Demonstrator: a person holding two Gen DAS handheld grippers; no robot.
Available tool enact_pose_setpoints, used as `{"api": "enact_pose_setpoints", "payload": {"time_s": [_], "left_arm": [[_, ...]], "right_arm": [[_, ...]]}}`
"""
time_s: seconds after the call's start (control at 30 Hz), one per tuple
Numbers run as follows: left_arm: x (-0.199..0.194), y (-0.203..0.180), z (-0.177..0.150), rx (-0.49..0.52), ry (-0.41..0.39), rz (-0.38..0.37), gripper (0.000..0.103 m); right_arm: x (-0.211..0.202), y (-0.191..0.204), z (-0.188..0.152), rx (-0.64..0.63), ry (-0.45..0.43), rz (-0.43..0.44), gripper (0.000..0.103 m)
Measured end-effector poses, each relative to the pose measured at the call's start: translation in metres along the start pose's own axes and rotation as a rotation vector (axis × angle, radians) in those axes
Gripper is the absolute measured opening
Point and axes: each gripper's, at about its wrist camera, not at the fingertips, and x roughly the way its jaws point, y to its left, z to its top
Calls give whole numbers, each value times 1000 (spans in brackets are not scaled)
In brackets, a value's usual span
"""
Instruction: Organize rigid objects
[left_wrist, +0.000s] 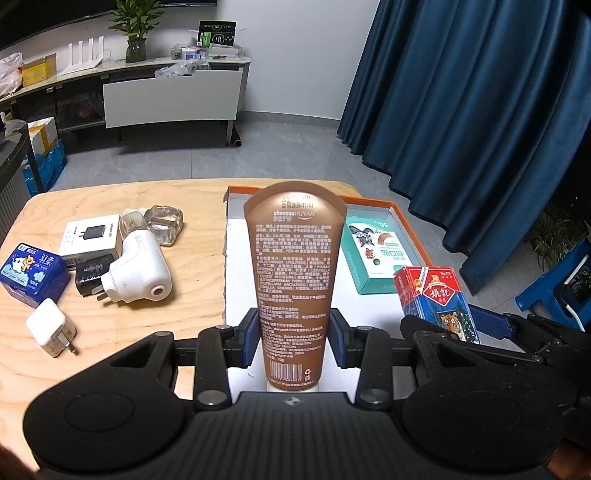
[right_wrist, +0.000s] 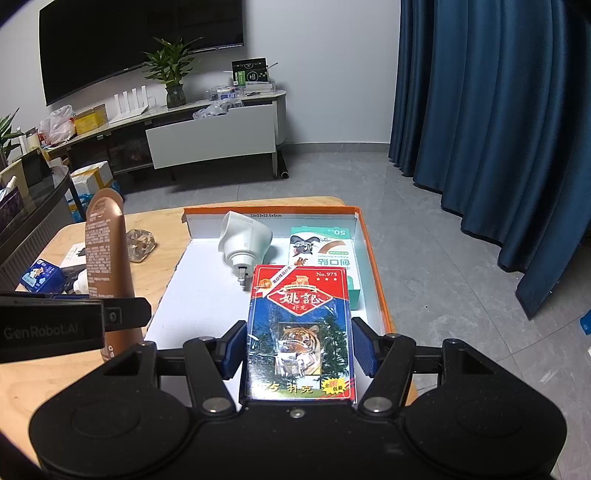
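1. The brown tube (left_wrist: 293, 280) stands upright, cap end down, clamped between the blue pads of the left tongs (left_wrist: 294, 334), above the near-left part of the orange-rimmed box (left_wrist: 410, 229).
2. The playing-card pack (right_wrist: 299, 332), red and blue with a tiger, is gripped at its sides by the right tongs (right_wrist: 297, 347), closed on it over the near-right part of the box.
3. Inside the box, a teal bandage carton (right_wrist: 325, 254) lies against the right wall, and a white plug-in device (right_wrist: 245, 240) lies toward the far wall.
4. Left of the box, on the wooden worktop (left_wrist: 177, 295), lie a white nightlight plug (left_wrist: 138, 267), a black charger (left_wrist: 90, 275), a white charger carton (left_wrist: 92, 234), a clear glass block (left_wrist: 164, 221), a blue tissue pack (left_wrist: 31, 273) and a small white adapter (left_wrist: 51, 326).
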Motion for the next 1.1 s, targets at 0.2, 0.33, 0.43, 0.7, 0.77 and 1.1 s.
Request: {"api": "enact_pose_setpoints", "payload": {"time_s": [0.2,0.33,0.43,0.7,0.77,1.1], "left_arm": [[1,0,-1,2,4,-2,39],[3,0,-1,0,7,0,39],[3,-1,-1,0,10,0,39],[6,0,-1,-4,16,3,39],[7,0,-1,-5,17,2,39],[11,1,-2,-8,28,6,39]], "right_arm": [[1,1,-1,-2,4,0,72],[3,1,-2,-1,9,1,72],[4,0,-1,0,11,2,72],[7,0,-2,2,17,4,72],[8,0,-2,1,19,4,72],[15,-1,-2,1,29,3,72]]}}
